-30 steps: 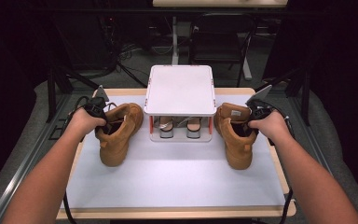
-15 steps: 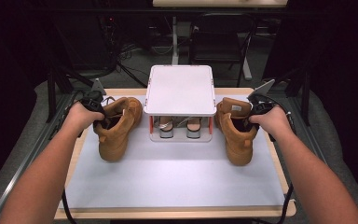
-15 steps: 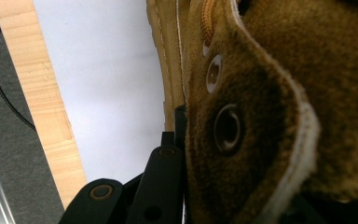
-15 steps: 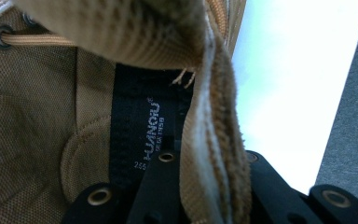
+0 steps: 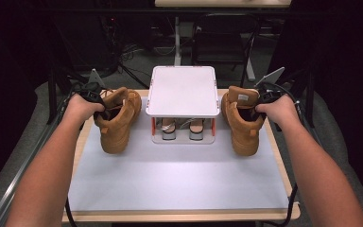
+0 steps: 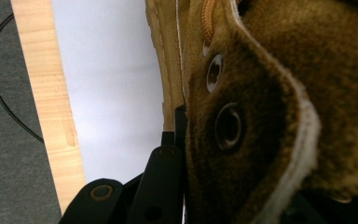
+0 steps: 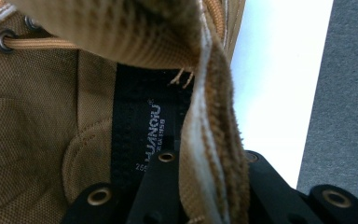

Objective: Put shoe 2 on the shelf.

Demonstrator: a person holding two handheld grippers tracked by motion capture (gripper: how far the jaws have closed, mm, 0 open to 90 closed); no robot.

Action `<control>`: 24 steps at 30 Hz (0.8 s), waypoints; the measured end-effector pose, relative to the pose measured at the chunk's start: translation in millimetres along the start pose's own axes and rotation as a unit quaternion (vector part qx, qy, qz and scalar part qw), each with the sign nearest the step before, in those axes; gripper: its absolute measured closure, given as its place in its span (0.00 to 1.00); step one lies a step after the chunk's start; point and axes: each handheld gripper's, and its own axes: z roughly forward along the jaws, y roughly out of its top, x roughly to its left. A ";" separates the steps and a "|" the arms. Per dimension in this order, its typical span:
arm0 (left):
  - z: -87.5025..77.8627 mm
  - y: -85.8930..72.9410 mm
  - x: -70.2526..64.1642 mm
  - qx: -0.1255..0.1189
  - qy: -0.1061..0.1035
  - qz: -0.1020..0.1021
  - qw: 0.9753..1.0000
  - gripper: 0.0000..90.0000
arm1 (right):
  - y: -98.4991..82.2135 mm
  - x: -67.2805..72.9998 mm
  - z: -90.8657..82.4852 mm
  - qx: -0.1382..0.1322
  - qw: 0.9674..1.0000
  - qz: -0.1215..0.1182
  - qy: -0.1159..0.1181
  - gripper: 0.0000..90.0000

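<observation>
Two tan suede lace-up boots stand on the white table top, one on each side of a white rack. The left boot (image 5: 116, 124) leans with its toe toward me, and my left gripper (image 5: 103, 109) is shut on its collar. Close up, one black jaw presses the outside of the left boot's collar (image 6: 242, 126), and the suede hides the other. The right boot (image 5: 242, 124) points its toe toward me. My right gripper (image 5: 253, 109) is shut on its collar edge (image 7: 212, 140), one jaw inside the boot and one outside.
The white rack (image 5: 182, 90) stands at the middle back, with a pair of shoes (image 5: 183, 128) on its lower level. The white mat (image 5: 175, 179) lies on a wooden table with its edge (image 5: 179, 216) near me. Cables trail off both sides.
Both hands have moved a little away from me and outward, taking the boots with them. The toes of both boots now sit farther up the table.
</observation>
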 end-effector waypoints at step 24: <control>-27.2 30.4 -16.8 -0.030 -0.024 -0.050 0.998 0.96 | 36.3 3.8 -25.5 -0.033 0.998 0.048 0.010 0.95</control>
